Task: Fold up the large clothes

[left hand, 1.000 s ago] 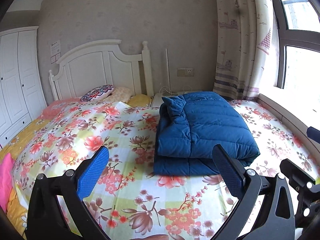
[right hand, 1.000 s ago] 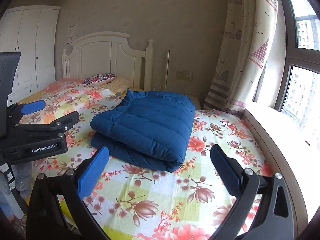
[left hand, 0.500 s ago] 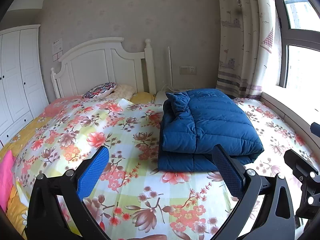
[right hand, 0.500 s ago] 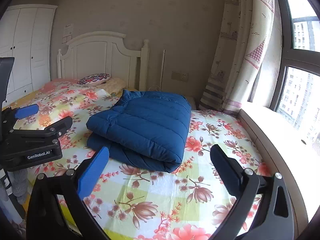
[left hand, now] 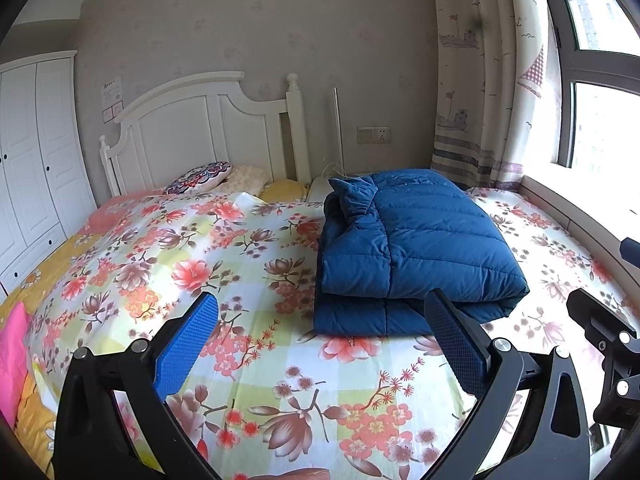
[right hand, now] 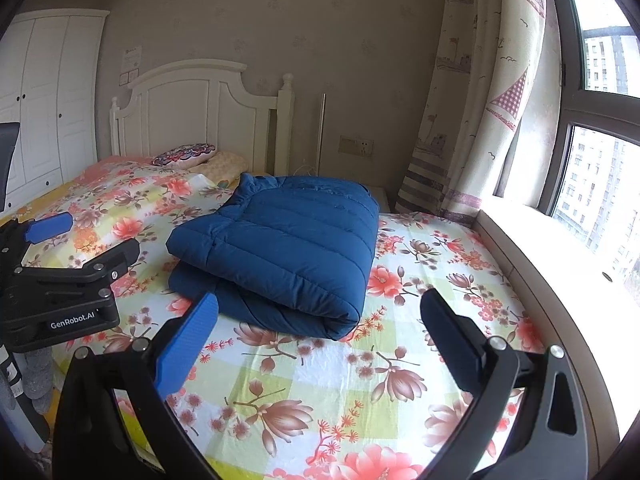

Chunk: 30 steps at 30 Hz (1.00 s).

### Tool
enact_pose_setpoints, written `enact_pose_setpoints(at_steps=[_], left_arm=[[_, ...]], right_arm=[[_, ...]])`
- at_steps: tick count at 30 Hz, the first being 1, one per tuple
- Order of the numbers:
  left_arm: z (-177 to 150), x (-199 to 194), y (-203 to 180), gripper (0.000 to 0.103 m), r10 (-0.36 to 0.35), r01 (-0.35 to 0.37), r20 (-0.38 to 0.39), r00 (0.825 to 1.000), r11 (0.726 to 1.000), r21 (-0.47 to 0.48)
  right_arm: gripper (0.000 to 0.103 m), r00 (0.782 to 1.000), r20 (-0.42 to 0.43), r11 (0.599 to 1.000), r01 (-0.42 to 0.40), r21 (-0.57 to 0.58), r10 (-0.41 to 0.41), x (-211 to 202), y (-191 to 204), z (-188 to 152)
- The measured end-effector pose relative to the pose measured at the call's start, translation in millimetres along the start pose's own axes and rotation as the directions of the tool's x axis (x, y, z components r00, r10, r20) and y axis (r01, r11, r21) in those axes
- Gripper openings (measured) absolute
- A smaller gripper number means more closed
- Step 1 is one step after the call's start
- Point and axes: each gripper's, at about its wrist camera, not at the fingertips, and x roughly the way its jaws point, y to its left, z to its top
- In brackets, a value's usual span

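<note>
Left wrist view: folded jacket lies ahead-right of the left gripper; right gripper likewise wide open, empty.

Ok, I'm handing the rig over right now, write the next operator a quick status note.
Left gripper: open, empty, above the floral bedspread, short of the jacket.
Right gripper: open, empty, also clear of the jacket.
Blue puffer jacket: folded into a compact stack on the bed, collar end toward the headboard.
Done: the fold looks complete.
Left: probably nothing on this piece; check that the edges sit square.
</note>
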Motion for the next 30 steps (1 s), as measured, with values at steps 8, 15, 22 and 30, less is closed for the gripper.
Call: enact_pose_setpoints(at_steps=[8, 15, 22, 30], left_arm=[[-1.3, -0.3, 0.8, 0.099, 0.000, 0.000, 0.000, 1.000, 1.000, 0.003], [-1.3, -0.2, 0.3, 0.099, 0.000, 0.000, 0.000, 1.000, 1.000, 0.001], [-1.1, -0.2, 0.8, 0.099, 0.001, -0.001, 0.001, 1.000, 1.000, 0.002], [-2.1, -3.4, 1.9, 0.099, 0.002, -0.003, 0.013, 1.000, 1.000, 0.003]], right_arm=[[0.100, 1.000, -0.006, 1.000, 0.003, 0.006, -0.003, 1.0, -0.1, -0.6], [0.100, 1.000, -0.006, 1.000, 0.004, 0.006, -0.004, 1.0, 1.1, -0.5], [0.100, 1.000, -0.007, 1.000, -0.001, 0.002, 0.001, 2.1, 1.4, -1.3], [0.100, 1.000, -0.003, 1.000, -0.008, -0.003, 0.008, 1.7, 1.6, -2.6]])
